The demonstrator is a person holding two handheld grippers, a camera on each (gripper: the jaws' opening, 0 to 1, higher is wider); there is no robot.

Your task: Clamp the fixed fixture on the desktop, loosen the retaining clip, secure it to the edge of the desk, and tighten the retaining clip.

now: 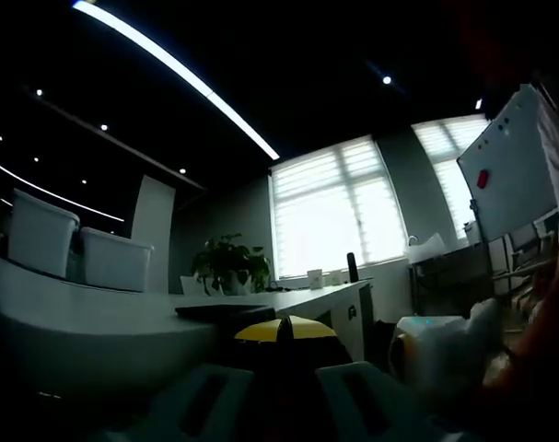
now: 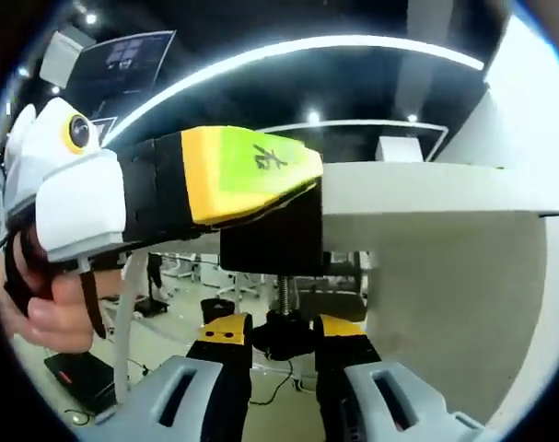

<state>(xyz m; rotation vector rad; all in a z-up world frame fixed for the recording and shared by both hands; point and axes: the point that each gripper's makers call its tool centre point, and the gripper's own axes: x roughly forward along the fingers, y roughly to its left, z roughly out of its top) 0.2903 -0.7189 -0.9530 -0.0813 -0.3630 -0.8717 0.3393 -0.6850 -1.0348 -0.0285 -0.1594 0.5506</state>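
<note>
Right gripper [image 2: 284, 336] fingers pinch the clamp screw [image 2: 285, 293] under the desk edge [image 2: 426, 189]; left gripper [image 2: 242, 175] grips the clamp body.

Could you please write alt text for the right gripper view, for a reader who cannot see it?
The right gripper, seen from below the white desk edge, has its yellow-padded jaws around the knob of the black clamp fixture's threaded screw. The left gripper's yellow-tipped jaws hold the fixture's black body at the desk edge, a person's hand behind.
</note>
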